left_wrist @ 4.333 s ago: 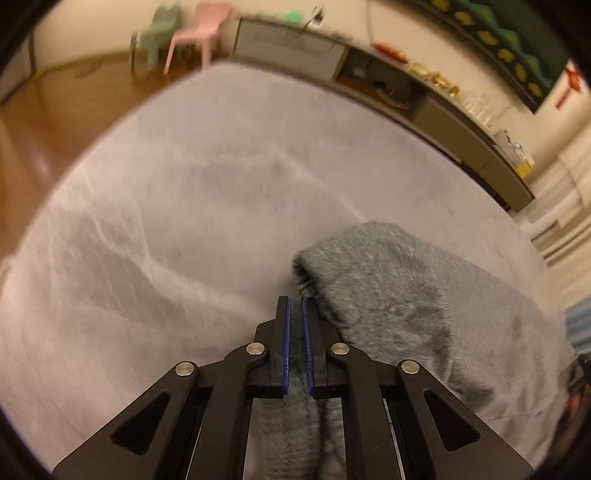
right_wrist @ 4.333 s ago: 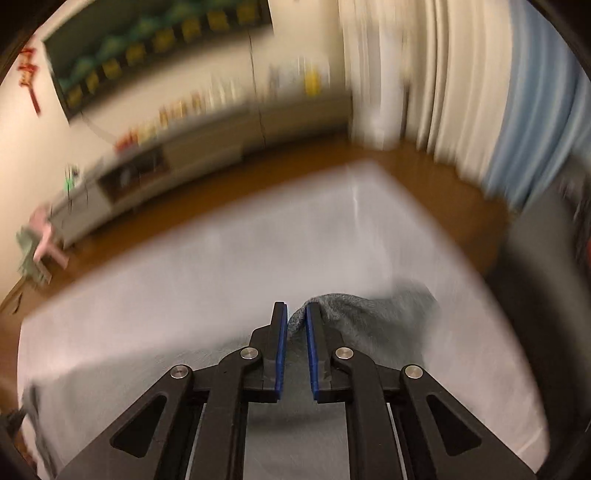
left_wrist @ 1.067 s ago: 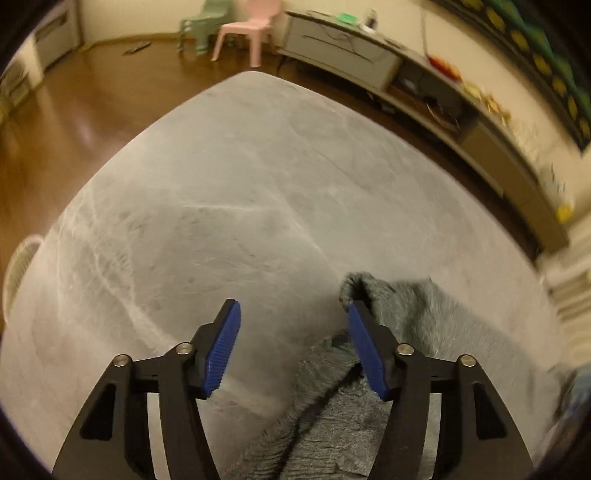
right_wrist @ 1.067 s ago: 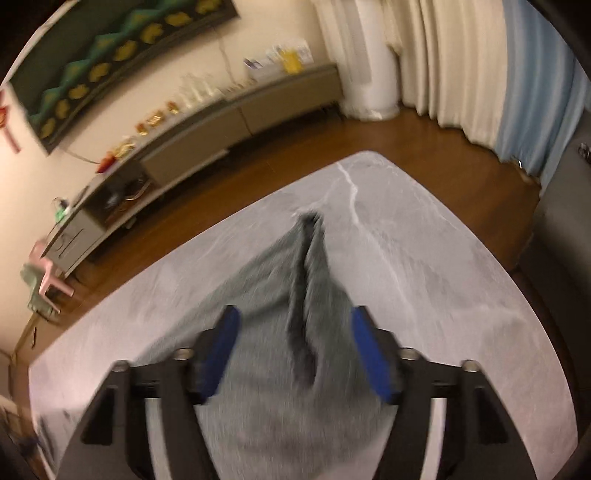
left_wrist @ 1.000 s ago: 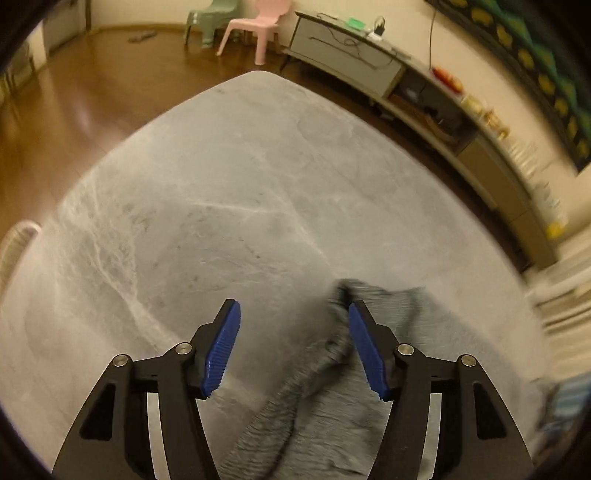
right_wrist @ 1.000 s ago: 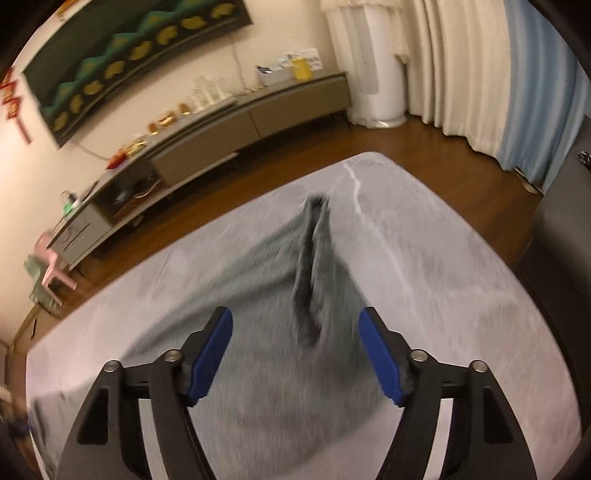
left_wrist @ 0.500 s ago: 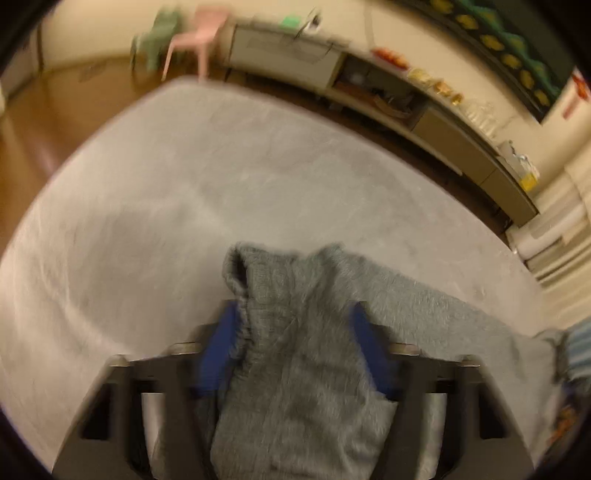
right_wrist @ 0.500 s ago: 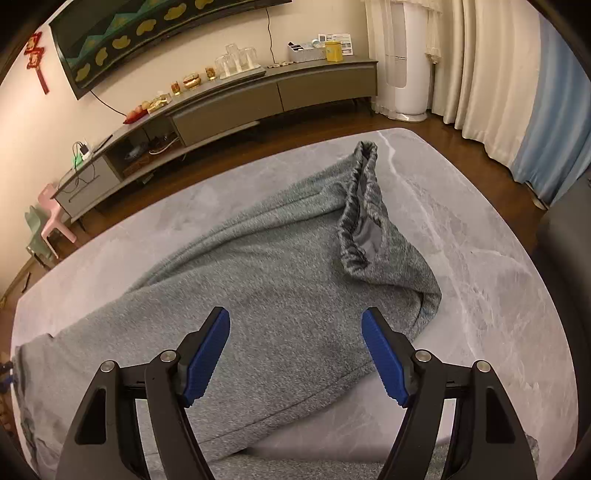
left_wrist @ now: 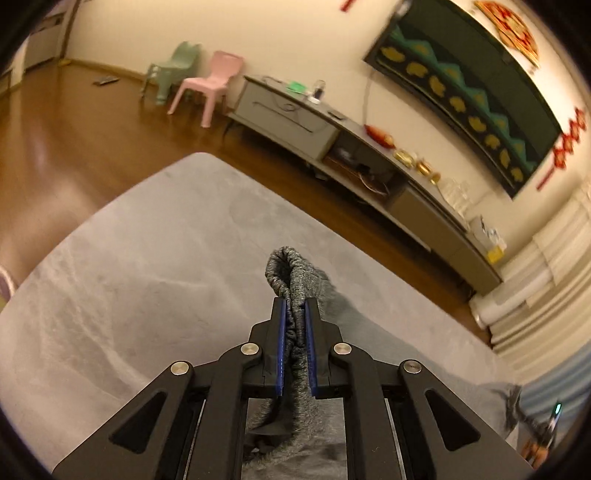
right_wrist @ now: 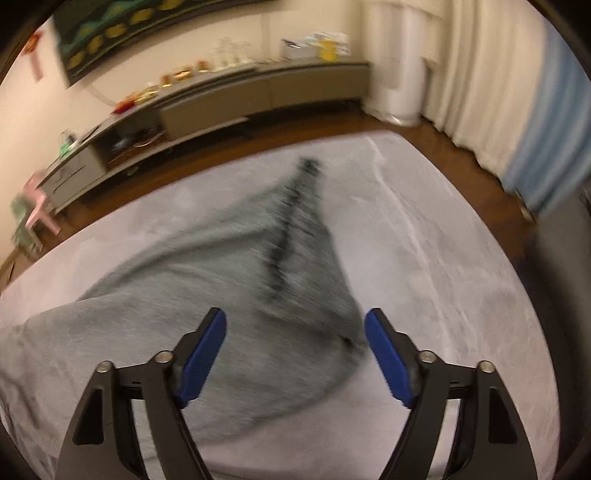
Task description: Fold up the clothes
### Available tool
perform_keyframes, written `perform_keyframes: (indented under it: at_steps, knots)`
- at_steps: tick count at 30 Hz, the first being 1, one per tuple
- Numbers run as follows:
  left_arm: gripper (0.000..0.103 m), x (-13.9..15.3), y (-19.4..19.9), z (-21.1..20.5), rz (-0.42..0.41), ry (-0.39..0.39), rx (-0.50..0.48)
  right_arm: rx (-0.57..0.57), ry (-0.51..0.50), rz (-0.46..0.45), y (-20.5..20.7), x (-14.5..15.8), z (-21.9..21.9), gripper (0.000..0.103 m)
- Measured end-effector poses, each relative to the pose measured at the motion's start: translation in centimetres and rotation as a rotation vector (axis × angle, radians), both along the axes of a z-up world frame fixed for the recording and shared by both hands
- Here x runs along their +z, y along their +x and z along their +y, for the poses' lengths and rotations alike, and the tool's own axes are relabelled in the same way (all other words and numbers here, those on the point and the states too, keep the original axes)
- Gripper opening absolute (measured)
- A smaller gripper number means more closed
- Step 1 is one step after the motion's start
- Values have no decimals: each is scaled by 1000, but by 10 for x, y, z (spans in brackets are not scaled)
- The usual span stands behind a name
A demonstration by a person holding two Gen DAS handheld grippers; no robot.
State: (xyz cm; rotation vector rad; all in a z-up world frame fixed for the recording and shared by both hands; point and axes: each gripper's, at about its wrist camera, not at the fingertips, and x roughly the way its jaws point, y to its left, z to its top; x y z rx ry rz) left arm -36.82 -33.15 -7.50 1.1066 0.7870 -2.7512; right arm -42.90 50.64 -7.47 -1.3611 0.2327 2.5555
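1. The left gripper (left_wrist: 294, 343) was clenched on a bunched fold of the grey knit garment (left_wrist: 295, 273), which stuck up at 12 o'clock past its blue pads (left_wrist: 281, 347).
2. The right gripper (right_wrist: 295, 354) hung over the grey table (right_wrist: 443, 258), its jaws opening, gripping nothing.
3. The garment lay spread on the table, blurred, reaching toward 12 o'clock.
4. The low cabinet (left_wrist: 295, 118) at 12 o'clock had an open shelf; its contents were unclear.

No readable text, labels, brands or numbers in either view; red wall ornaments (left_wrist: 515, 24) too blurred.
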Motion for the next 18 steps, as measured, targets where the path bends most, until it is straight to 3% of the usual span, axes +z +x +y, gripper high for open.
perform_keyframes:
  at_steps: [5,8,10,12,13,14,15,16,18]
  knots:
    - [9,26,7,20,150,-44,-84,127,197,-104,-60,-16,-32,82]
    - [9,40,14,9,231,-55,-105,310,283,-127,-89,-27,-55,82]
    - [9,40,16,-2,249,-42,-103,458,326,-136,-98,-35,-72,82]
    - [9,38,15,-9,250,-43,-100,523,379,-188,-107,-50,-82,81]
    - [9,38,14,-9,250,-49,-99,534,359,-166,-108,-49,-82,81]
    - [9,38,14,-8,254,-55,-101,552,295,-166,-110,-47,-79,66]
    - [9,40,15,-6,261,-63,-104,559,250,-184,-111,-47,-77,26]
    - [9,42,16,-4,269,-73,-106,564,207,-205,-112,-47,-74,9]
    - [9,47,18,-8,286,-86,-87,571,181,-186,-106,-38,-71,4]
